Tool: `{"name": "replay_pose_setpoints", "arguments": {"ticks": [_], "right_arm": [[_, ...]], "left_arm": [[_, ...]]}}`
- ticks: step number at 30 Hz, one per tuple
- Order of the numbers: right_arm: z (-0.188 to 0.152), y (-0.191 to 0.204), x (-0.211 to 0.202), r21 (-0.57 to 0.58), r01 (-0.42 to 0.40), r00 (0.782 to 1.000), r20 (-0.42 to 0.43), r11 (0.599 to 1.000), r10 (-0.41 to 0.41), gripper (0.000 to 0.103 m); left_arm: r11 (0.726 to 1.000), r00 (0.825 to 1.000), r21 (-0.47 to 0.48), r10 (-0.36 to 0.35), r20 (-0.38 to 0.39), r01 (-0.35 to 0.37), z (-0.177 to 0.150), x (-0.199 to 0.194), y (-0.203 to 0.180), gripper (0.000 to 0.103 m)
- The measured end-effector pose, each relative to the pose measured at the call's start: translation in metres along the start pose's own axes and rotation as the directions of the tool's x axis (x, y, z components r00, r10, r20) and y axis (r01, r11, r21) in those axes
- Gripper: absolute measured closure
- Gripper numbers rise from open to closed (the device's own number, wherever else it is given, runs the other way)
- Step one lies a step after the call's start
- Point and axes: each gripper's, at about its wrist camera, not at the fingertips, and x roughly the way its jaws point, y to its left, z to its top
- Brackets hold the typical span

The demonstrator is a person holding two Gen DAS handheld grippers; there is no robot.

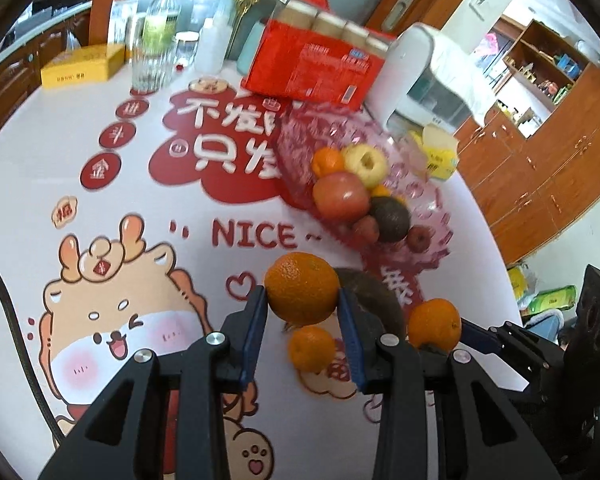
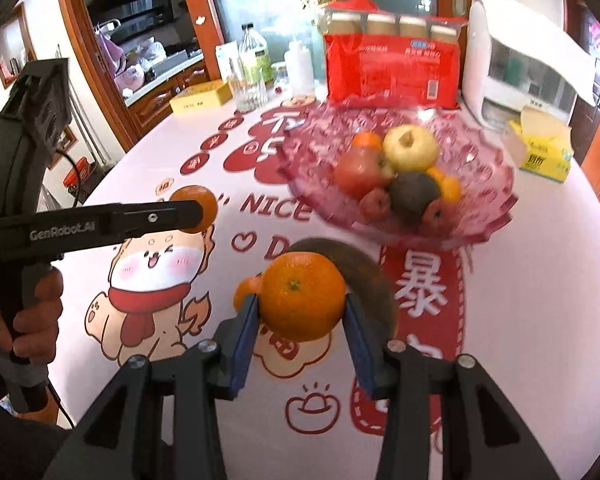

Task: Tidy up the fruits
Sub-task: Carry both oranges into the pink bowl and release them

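My left gripper [image 1: 302,296] is shut on a large orange [image 1: 302,286], held above the printed tablecloth. My right gripper [image 2: 301,300] is shut on another orange [image 2: 302,294], also off the table. Each gripper shows in the other's view: the left gripper [image 2: 196,212] with its orange, and the right gripper [image 1: 440,336] with its own. Below them a small orange [image 1: 312,348] and a brown fuzzy fruit [image 2: 360,268] lie on the cloth. Further back, a pink glass bowl [image 2: 492,184] holds apples, oranges and a dark avocado [image 2: 412,194].
A red pack of jars [image 2: 392,68], a white appliance [image 2: 512,64] and a yellow tissue box [image 2: 544,152] stand behind the bowl. A glass jar [image 1: 148,60], bottles and a yellow box [image 1: 80,66] sit at the far left. A person's hand [image 2: 36,308] grips the left handle.
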Motion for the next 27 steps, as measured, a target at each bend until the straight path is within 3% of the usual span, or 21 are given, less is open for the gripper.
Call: {"name": "replay_pose_setpoints", "arguments": {"ticks": [12, 27], "right_arm": [[0.031, -0.049, -0.037, -0.014, 0.068, 0.994, 0.091, 0.998, -0.067, 0.061], [0.069, -0.111, -0.047, -0.061, 0.101, 0.984, 0.151, 0.993, -0.091, 0.061]], "left_arm": [[0.999, 0.992, 0.036, -0.023, 0.128, 0.019, 0.021, -0.027, -0.057, 0.069], [1.0, 0.982, 0.015, -0.001, 0.187, -0.002, 0.048, -0.003, -0.1, 0.069]]}}
